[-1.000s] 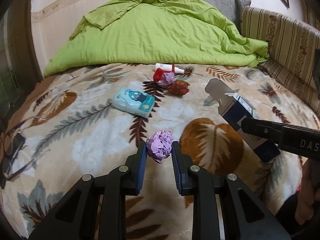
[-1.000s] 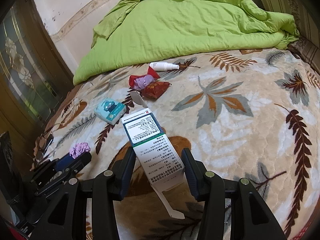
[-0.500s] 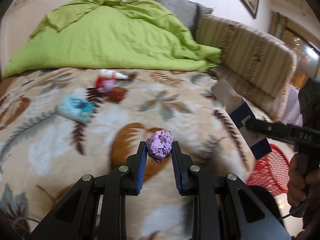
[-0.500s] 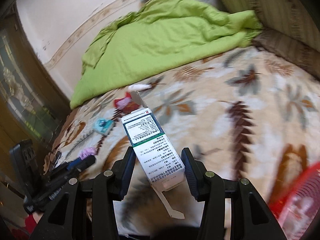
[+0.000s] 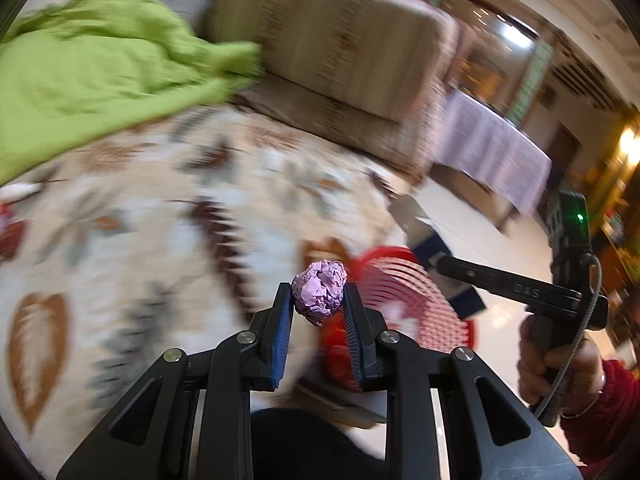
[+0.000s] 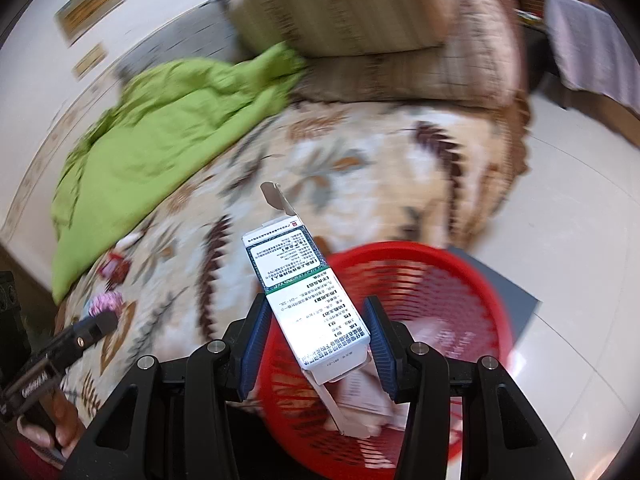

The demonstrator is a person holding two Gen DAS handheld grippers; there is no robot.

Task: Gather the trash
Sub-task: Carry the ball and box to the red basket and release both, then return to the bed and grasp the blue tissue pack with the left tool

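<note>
Left gripper (image 5: 318, 300): clamped on purple paper ball (image 5: 319, 292), beside red basket (image 6: 460, 280), w/ drop pending.
Right gripper (image 6: 316, 334): grips medicine box (image 6: 308, 300) over basket, prob. for release.

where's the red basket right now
The red basket sits on the floor beside the bed's edge, directly beneath the medicine box held in the right gripper.

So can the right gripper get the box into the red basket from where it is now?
Probably yes. The right gripper is shut on the box and hangs over the open top of the red basket. Nothing covers the basket, and the left gripper is off to the side over the bed.
</note>
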